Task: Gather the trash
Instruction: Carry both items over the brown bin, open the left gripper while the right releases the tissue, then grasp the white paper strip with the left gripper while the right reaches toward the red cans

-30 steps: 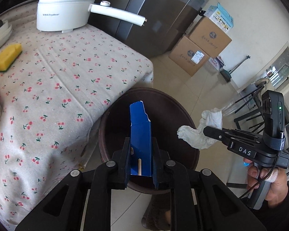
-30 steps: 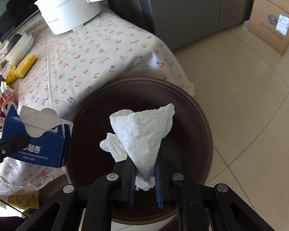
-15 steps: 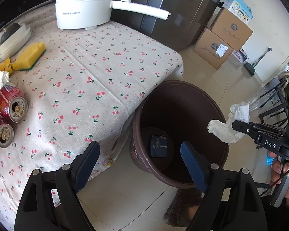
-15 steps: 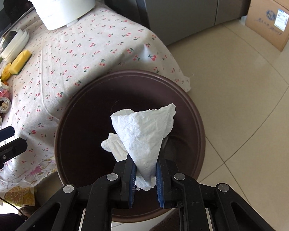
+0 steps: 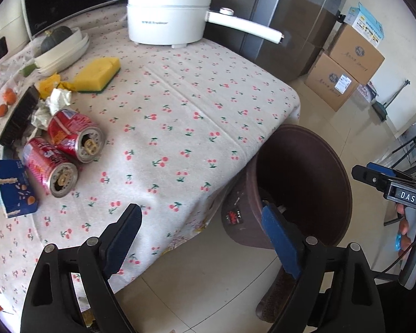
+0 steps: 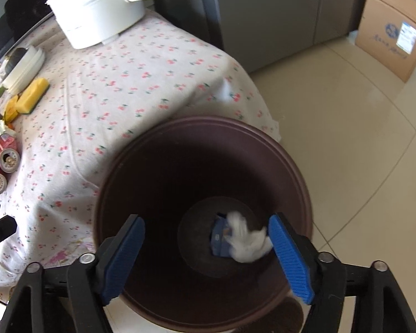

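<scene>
Left wrist view
- Left gripper (image 5: 201, 236): your jaws stand wide apart with nothing between them, having just been opening. A second ago they pinched a blue carton.
- Aim: now looks over the table (image 5: 180, 116); earlier it looked into the bin (image 5: 305, 188), now at 3 o'clock.
- Trash left: two red cans (image 5: 63, 152), blue box (image 5: 14, 188) and crumpled paper (image 5: 56, 100), around 9 to 10 o'clock.
- Risk: the cans lie on their sides, so a skewed pinch could roll them off the cloth.

Right wrist view
- Right gripper (image 6: 208, 255): jaws have just been opening and hold nothing.
- Tissue (image 6: 246, 238): was clamped, now blurred down in the bin, over the blue carton (image 6: 220, 236).
- Risk: you hover low over the rim; a careless pull-back could clip and tip the bin.
</scene>
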### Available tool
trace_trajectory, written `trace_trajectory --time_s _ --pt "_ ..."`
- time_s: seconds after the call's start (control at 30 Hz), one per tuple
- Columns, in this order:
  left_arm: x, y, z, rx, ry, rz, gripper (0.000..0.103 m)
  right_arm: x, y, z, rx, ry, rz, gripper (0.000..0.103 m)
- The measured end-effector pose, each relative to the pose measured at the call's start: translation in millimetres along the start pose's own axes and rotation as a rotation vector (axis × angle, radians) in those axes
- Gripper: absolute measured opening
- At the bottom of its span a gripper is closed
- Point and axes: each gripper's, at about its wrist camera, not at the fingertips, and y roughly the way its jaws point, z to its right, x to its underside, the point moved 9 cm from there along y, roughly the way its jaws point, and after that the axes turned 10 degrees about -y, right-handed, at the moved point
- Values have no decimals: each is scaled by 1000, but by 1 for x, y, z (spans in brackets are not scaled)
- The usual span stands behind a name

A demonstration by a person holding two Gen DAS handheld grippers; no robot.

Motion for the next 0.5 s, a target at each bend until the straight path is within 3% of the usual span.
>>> trace_trajectory --time_s 0.2,0.5 --pt "-13 -23 -66 -80 -116 35 90 -16 2 -36 -18 -54 8 84" --pt "-30 -42 -192 -224 -386 57 90 -35 14 -97 -62 -142 0 88"
